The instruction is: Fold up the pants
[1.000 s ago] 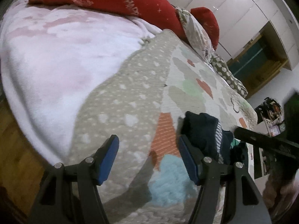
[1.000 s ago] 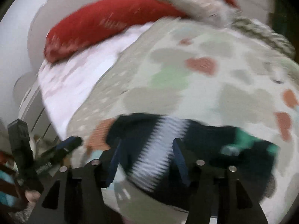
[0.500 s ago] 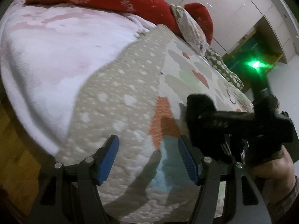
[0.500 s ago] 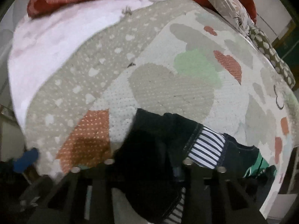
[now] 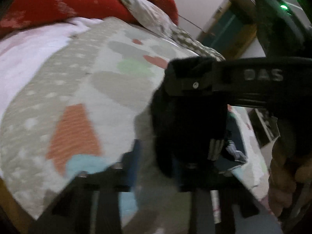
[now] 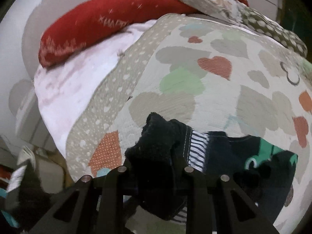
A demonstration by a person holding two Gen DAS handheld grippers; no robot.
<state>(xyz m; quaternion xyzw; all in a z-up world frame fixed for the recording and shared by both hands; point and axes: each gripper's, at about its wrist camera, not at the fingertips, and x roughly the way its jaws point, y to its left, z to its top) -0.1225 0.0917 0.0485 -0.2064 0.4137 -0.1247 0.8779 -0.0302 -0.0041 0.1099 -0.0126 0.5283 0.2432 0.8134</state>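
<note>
Raised letters reading "DAS" stand on the black body of the right gripper (image 5: 192,105), seen from the left wrist camera. Pale lettering marks the red pillow (image 6: 101,23), above the pink blanket (image 6: 74,83), but it is too blurred to read.

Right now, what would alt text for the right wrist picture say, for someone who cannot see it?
A black two-finger claw is shut on a bunched fold of dark pants with a striped band, the rest lying on a bed. The heart-patterned quilt spreads behind, with a pink blanket and a red pillow farther back.
</note>
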